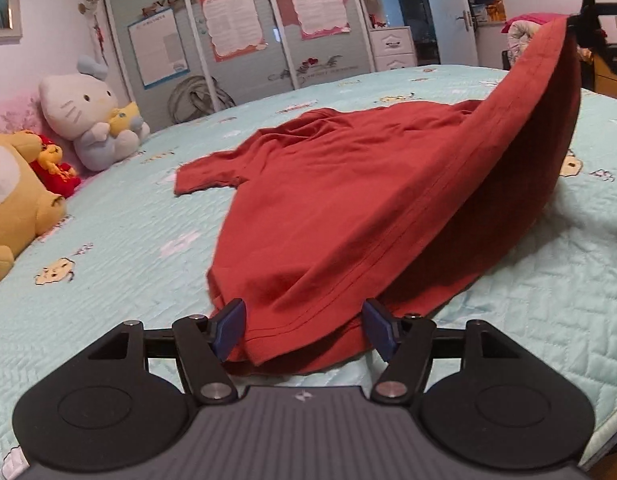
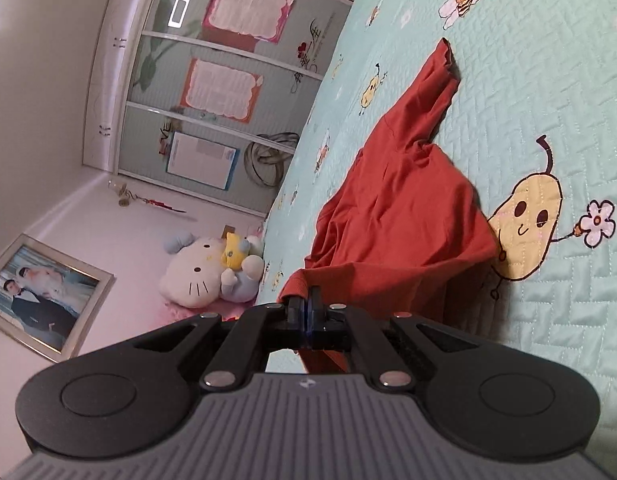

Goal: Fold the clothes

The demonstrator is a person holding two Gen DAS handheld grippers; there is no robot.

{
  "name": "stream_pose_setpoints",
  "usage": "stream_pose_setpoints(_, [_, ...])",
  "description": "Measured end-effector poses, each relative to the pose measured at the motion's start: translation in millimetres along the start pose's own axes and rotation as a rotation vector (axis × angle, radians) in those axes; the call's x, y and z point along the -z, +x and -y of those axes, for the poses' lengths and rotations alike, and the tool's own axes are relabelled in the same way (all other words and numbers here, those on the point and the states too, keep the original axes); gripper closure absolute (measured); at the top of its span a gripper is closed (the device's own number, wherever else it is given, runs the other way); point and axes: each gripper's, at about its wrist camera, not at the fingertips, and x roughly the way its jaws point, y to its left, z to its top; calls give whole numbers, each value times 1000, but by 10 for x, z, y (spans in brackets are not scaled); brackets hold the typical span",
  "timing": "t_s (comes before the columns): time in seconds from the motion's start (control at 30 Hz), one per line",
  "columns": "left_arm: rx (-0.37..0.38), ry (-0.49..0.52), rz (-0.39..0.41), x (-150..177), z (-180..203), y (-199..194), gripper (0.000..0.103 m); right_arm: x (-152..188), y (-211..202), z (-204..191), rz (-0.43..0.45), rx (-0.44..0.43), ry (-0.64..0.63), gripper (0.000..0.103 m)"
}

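Honestly, what worries me is how unevenly the red T-shirt (image 1: 348, 184) is held. It lies across the middle of the pale green bedspread (image 1: 108, 240), one short sleeve (image 1: 206, 174) flat out to the left, its near hem bunched at the bed's near edge. The right gripper (image 2: 308, 308) has its jaws pressed together on a hem corner and holds it high at the right, so the cloth hangs from it in a steep sail. The left gripper (image 1: 304, 330) sits low with its blue pads (image 1: 228, 330) spread wide; the hem lies between them, but they are not pinching it.

If the raised corner is carried further while that near hem is loose, I'd expect the whole shirt to drag and bunch rather than crease cleanly. So small a pinch could also slip, dropping the fabric in a heap.
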Motion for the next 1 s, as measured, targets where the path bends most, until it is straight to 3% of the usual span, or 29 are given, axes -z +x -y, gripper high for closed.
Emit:
stream_pose_setpoints(0.27, [-64,49,5,129,-79,-9,30,1,-108,62,8,41,4,103])
stream_pose_setpoints(0.47, [-42,116,-3,167,-35,-16,30,-24,-97,32,-1,34,0,103])
stream_pose_setpoints(0.63, [-70,161,-12,191,-11,17,25,12,-75,-39,-13,23,-30,103])
stream_pose_setpoints(0.87, [-114,187,-28,208,-122,52,23,-36,-130,-28,2,30,-41,103])
stream_pose_setpoints(1.0, [-127,150,-18,134,-193,65,23,-63,-168,-18,12,38,-52,103])
